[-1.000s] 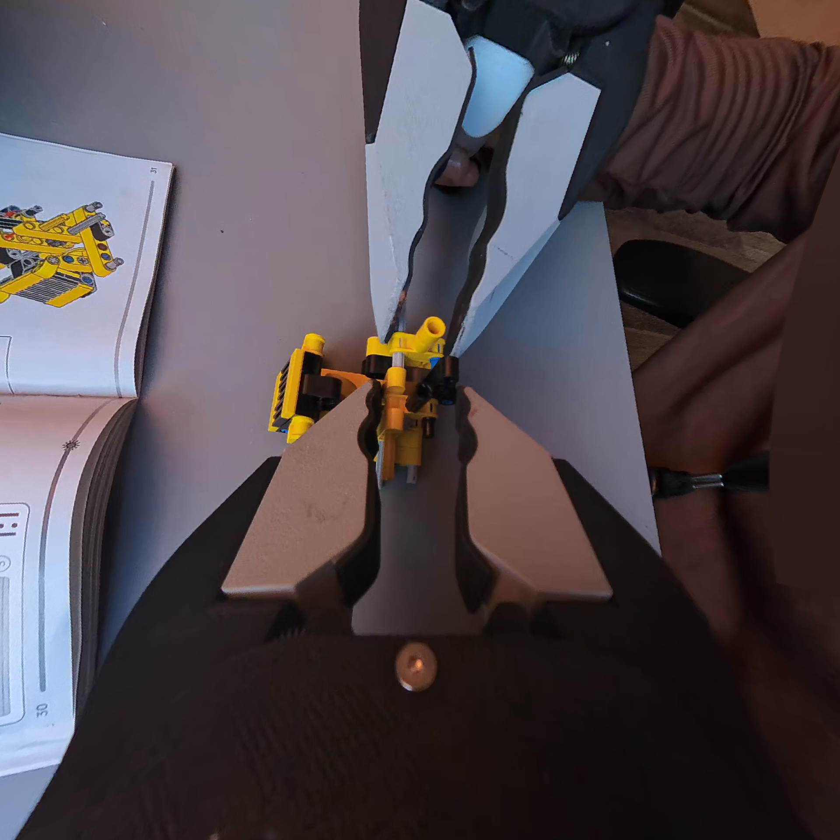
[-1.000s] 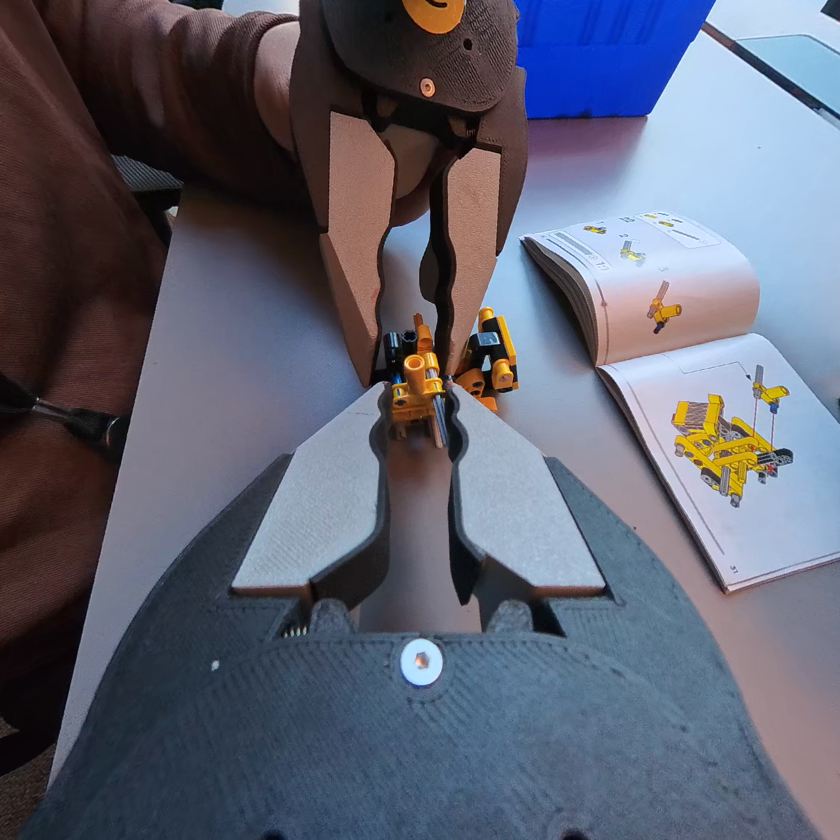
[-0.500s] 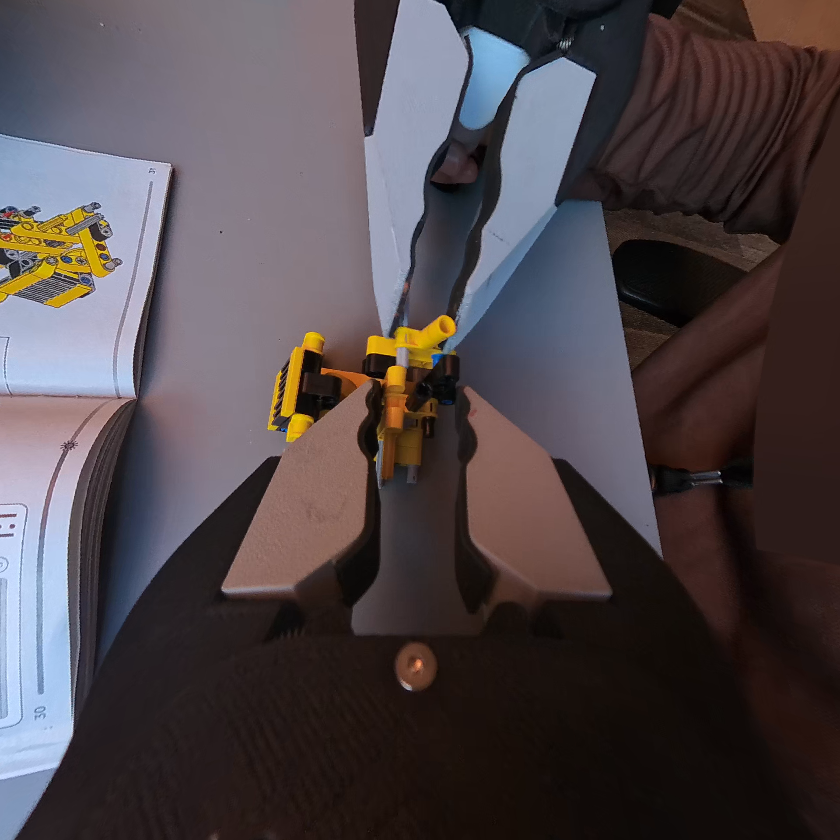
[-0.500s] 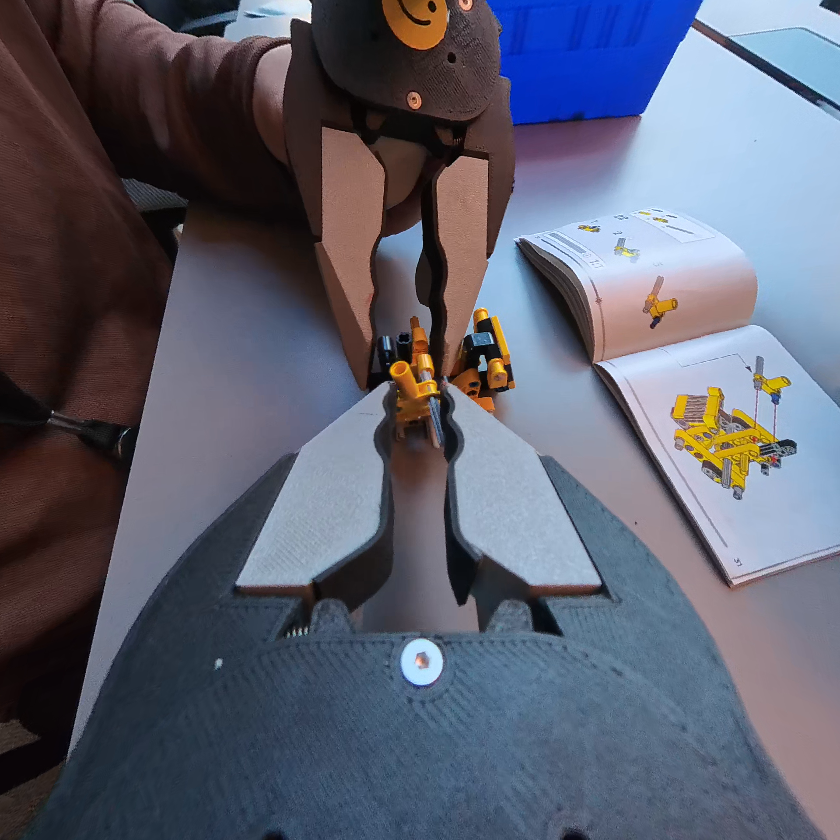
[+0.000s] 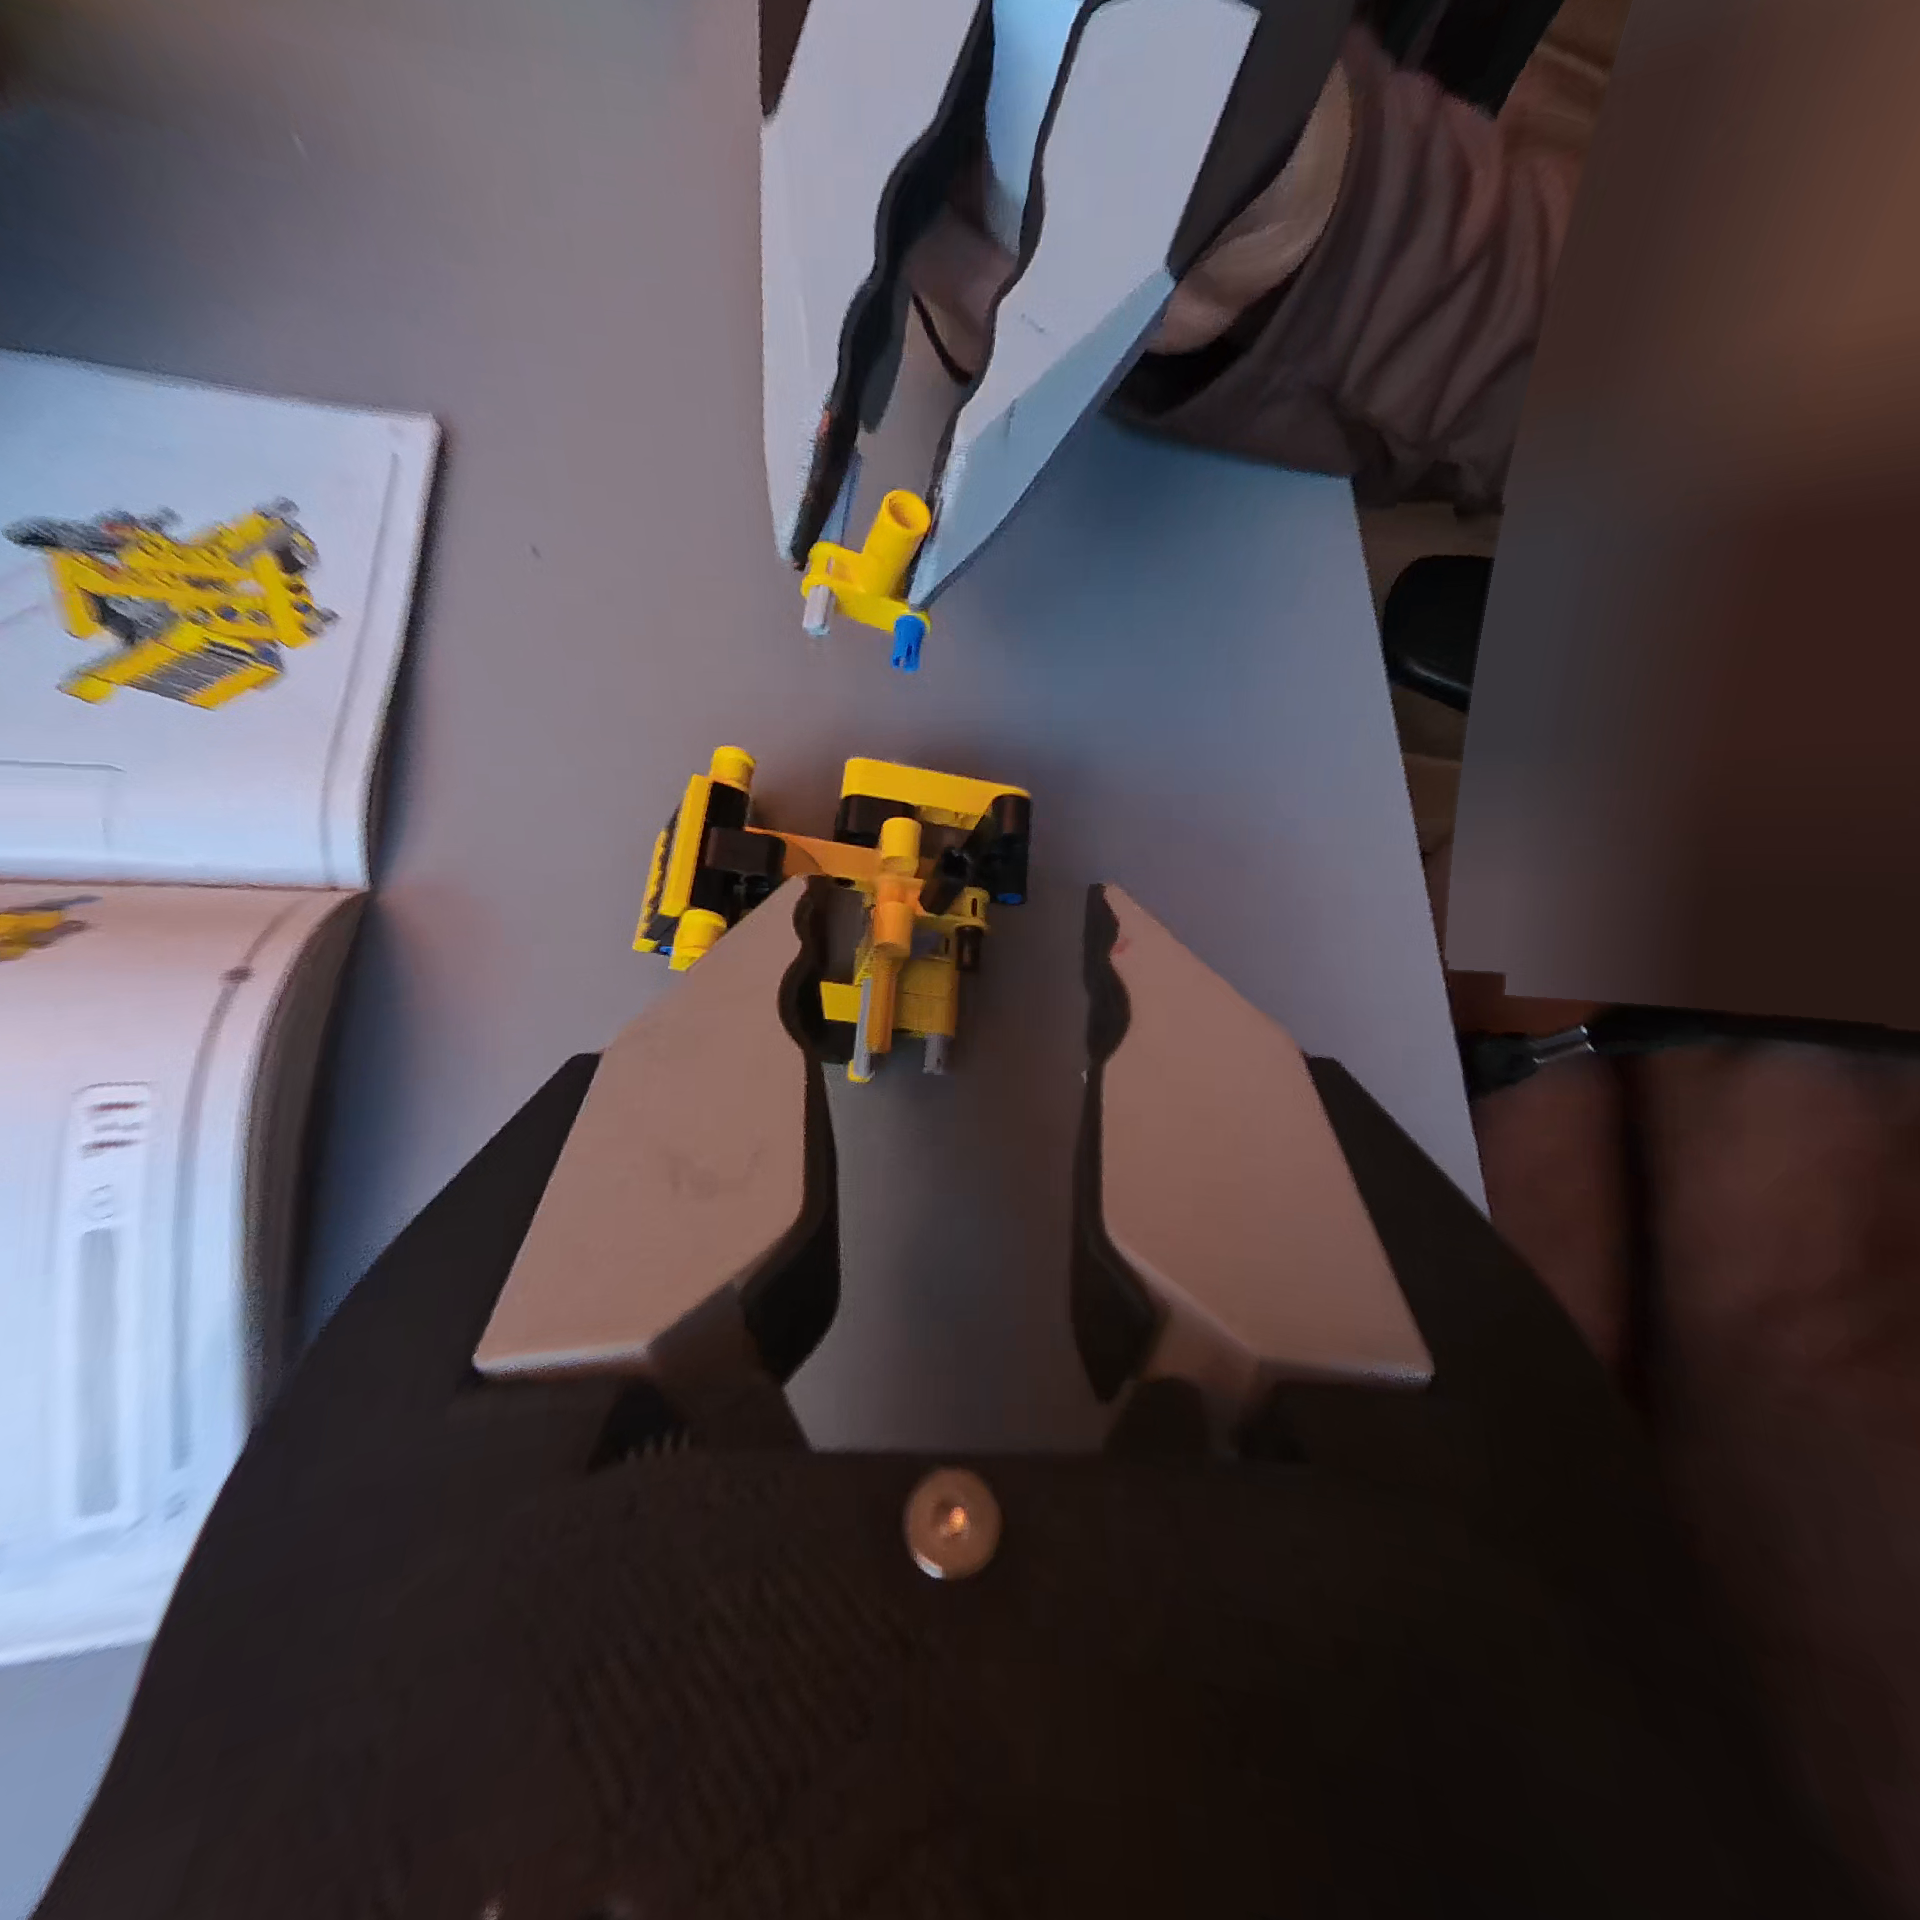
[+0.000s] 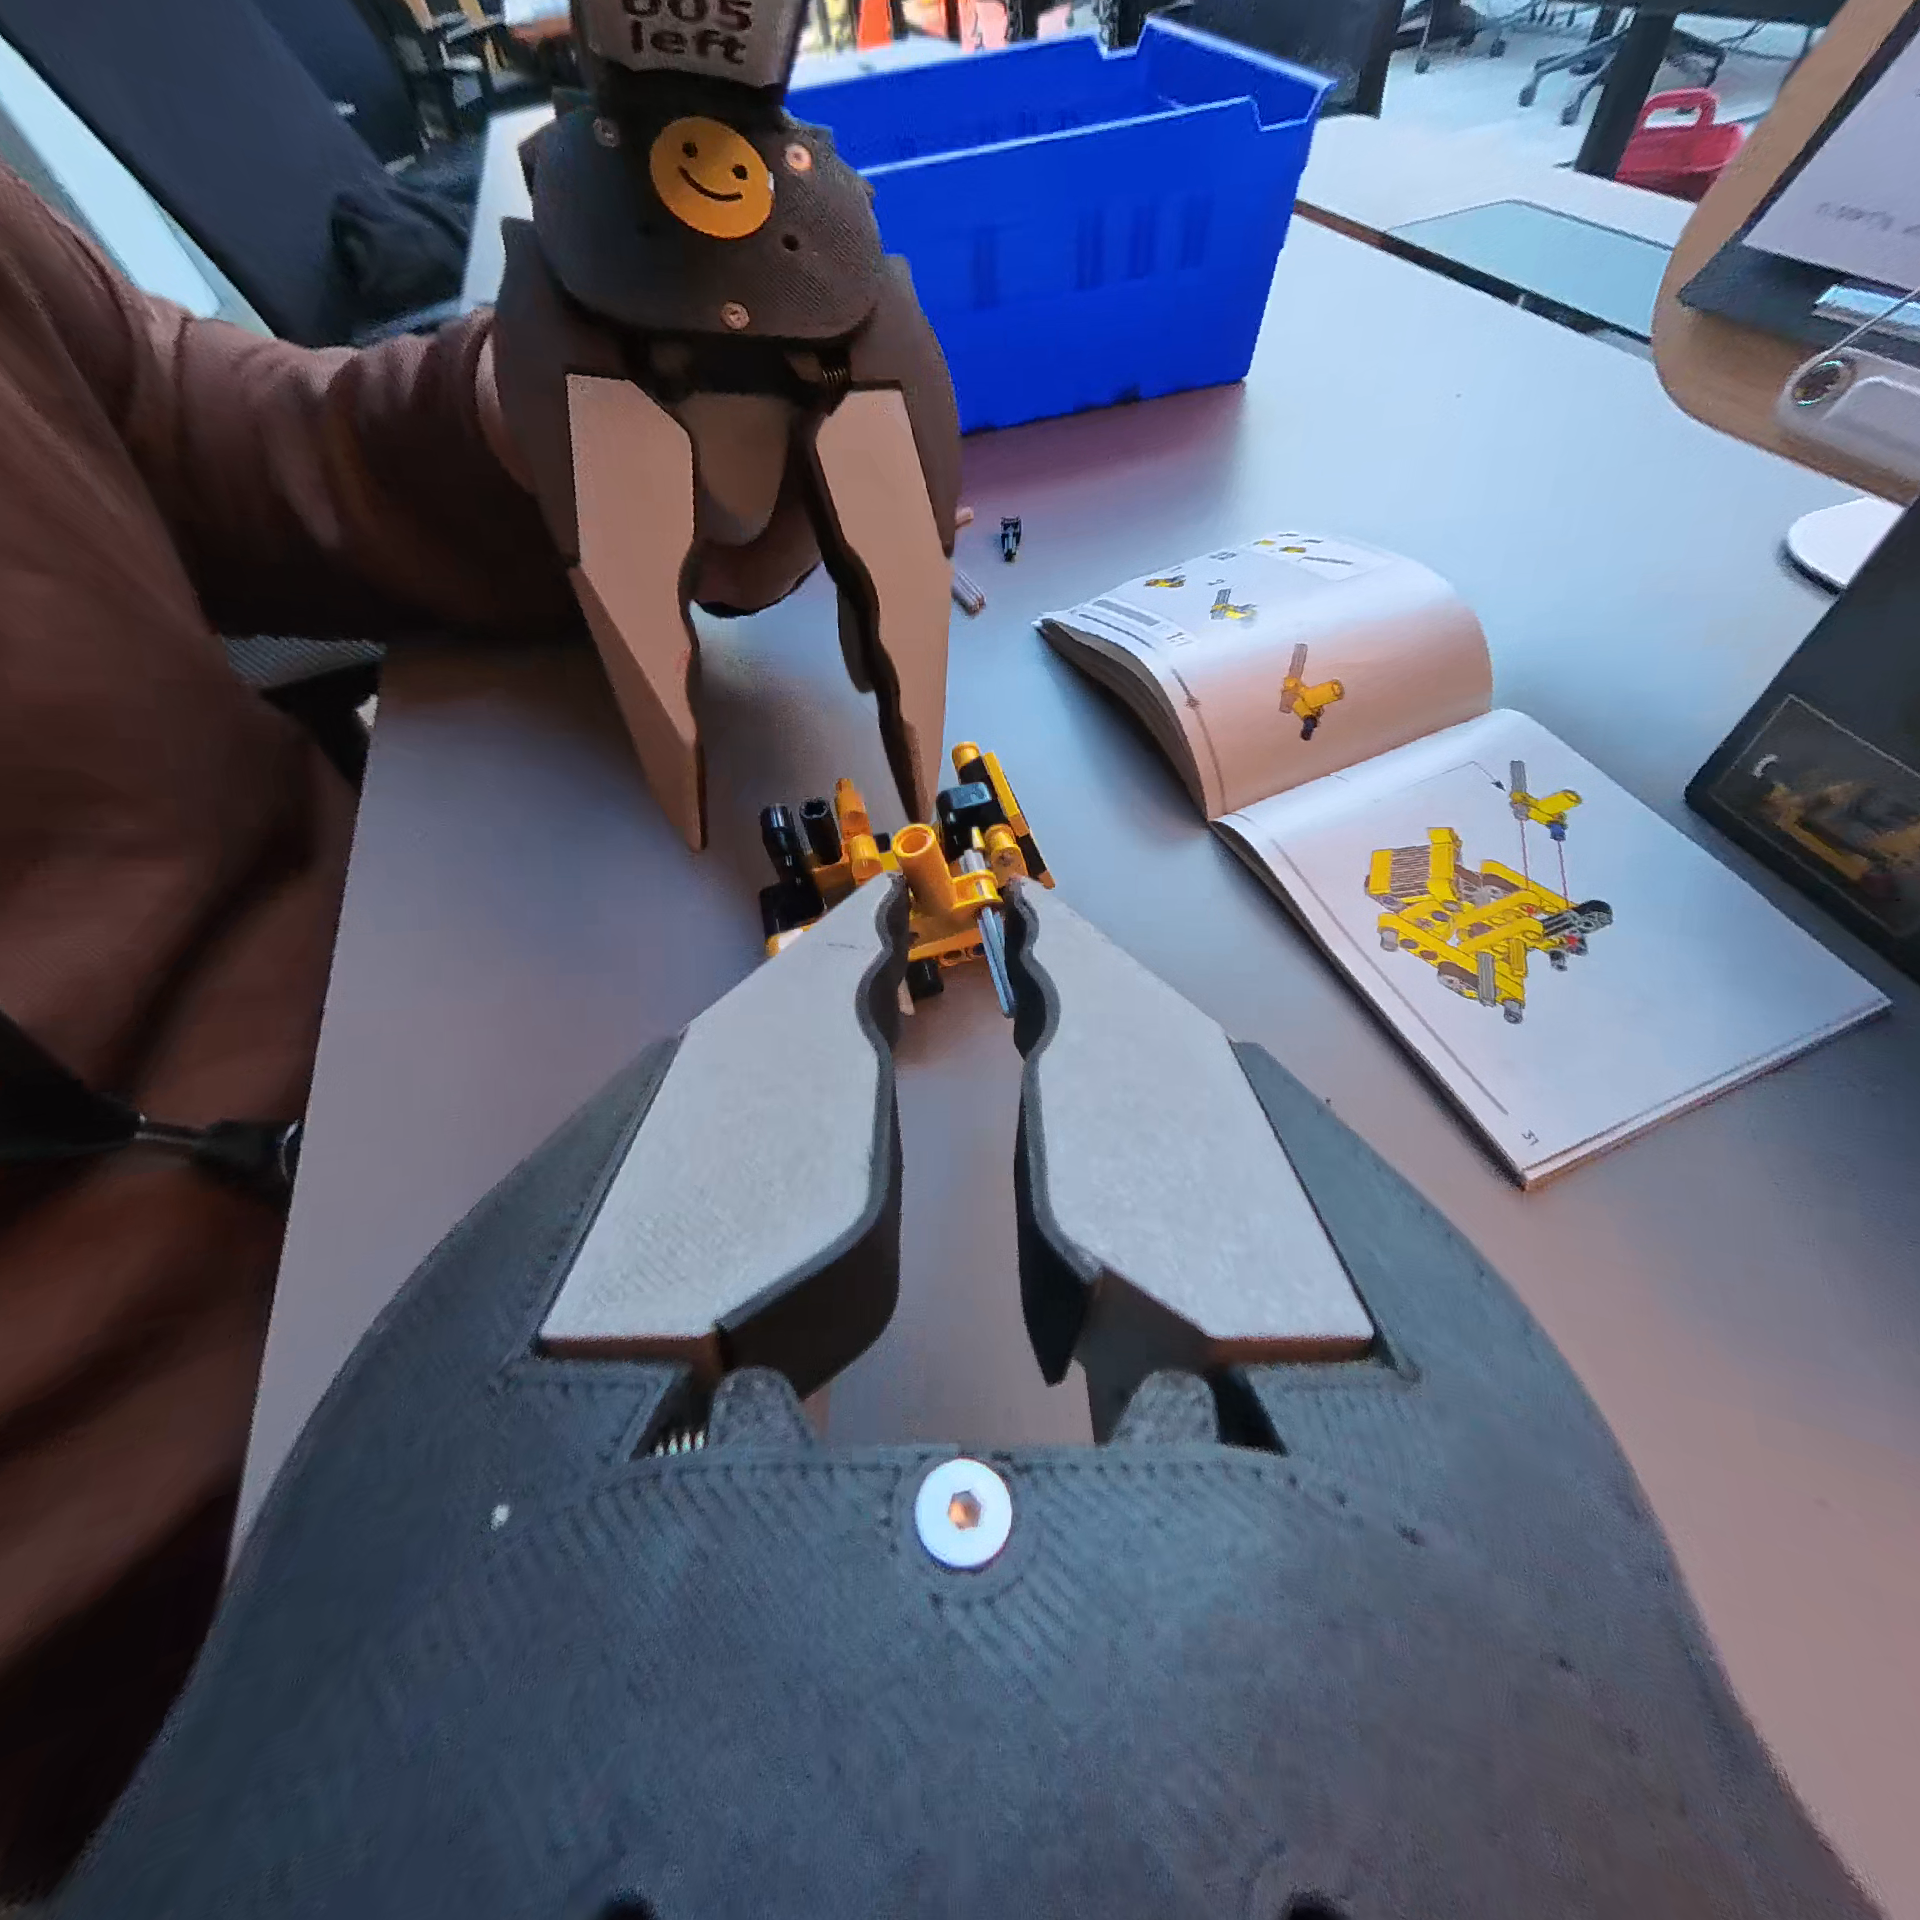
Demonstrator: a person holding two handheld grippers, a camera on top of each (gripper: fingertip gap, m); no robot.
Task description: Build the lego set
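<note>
1. Left wrist view: the left gripper (image 5: 940,904) has its fingers spread wide around the rear of the lego model (image 5: 862,883), which sits on the grey table (image 5: 582,312). One finger (image 5: 717,1049) lies at or very near the model's side; the other stands clear, so nothing is clamped.
2. Same view, farther off: the right gripper (image 5: 868,582) has its fingers nearly closed on a small yellow connector piece (image 5: 868,566) carrying a grey axle and a blue pin. The piece hangs above the table, apart from the model.
3. Right wrist view: the connector piece (image 6: 940,883) is pinched at the tips of the right gripper (image 6: 951,899), just in front of the model (image 6: 883,852). The open instruction booklet (image 6: 1455,831) lies to one side, a blue bin (image 6: 1060,229) behind.
4. Risk, unsecured model: with the left fingers open, a downward push of the piece would probably slide or tip the model rather than seat the pin.
5. Risk, shallow grip: the piece is held only at the fingertips and looks tilted; it may rotate or drop under insertion force.
6. Risk, misalignment: axle and pin must meet their holes together; a skewed approach could jam one or dislodge parts already fitted.
7. Risk, collision: the two grippers face each other closely over the model and may foul each other.
</note>
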